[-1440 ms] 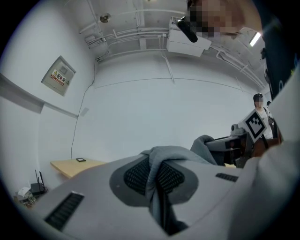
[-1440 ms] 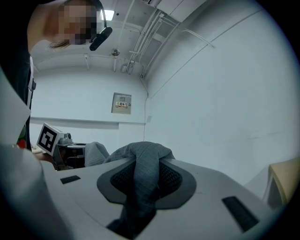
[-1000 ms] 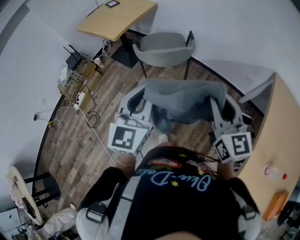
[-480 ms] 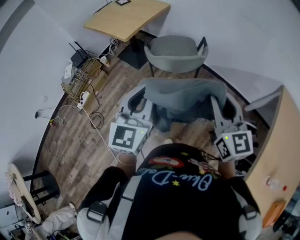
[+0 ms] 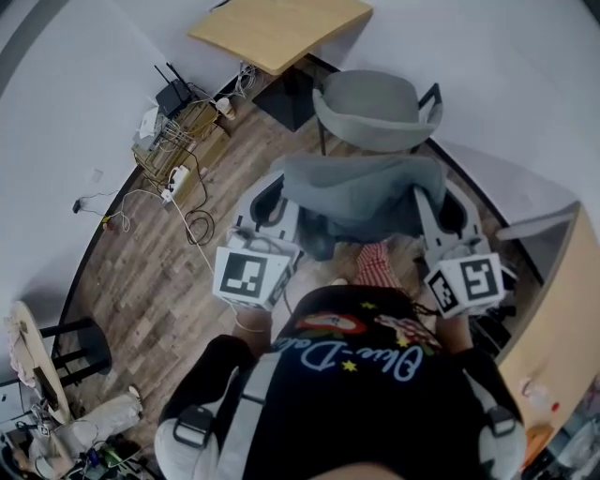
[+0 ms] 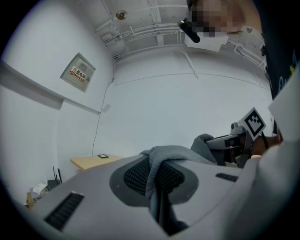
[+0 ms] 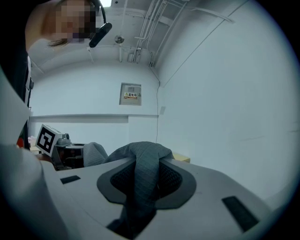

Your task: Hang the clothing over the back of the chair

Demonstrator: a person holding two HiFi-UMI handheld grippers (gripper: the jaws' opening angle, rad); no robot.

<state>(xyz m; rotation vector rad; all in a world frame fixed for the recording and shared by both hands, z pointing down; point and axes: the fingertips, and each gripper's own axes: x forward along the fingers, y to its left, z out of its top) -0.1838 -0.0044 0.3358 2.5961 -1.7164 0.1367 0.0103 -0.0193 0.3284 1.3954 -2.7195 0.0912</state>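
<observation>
Now you're at the carry step: the soft grey fabric garment [image 5: 361,192] hangs stretched just short of the grey padded chair [image 5: 370,98], with the left hand-held gripper [image 5: 274,204] and right hand-held gripper [image 5: 444,212] each clamped on an edge. Next you should raise it above the chair's back, then drape it across.

Office clutter is lining the edge of a wood-plank floor [image 5: 141,291].
A light wooden desk [image 5: 281,28] is standing against the white wall, with a small dark flat item [image 6: 102,156] lying on it. Near it, a black router [image 5: 175,94] is sitting by a wire rack [image 5: 183,141]. A white power strip [image 5: 175,176] and loose cables [image 5: 192,228] are trailing over the planks. A black stool [image 5: 80,347] is standing far left, and a framed wall sign [image 7: 130,93] is hanging below ceiling pipes [image 7: 140,42].
</observation>
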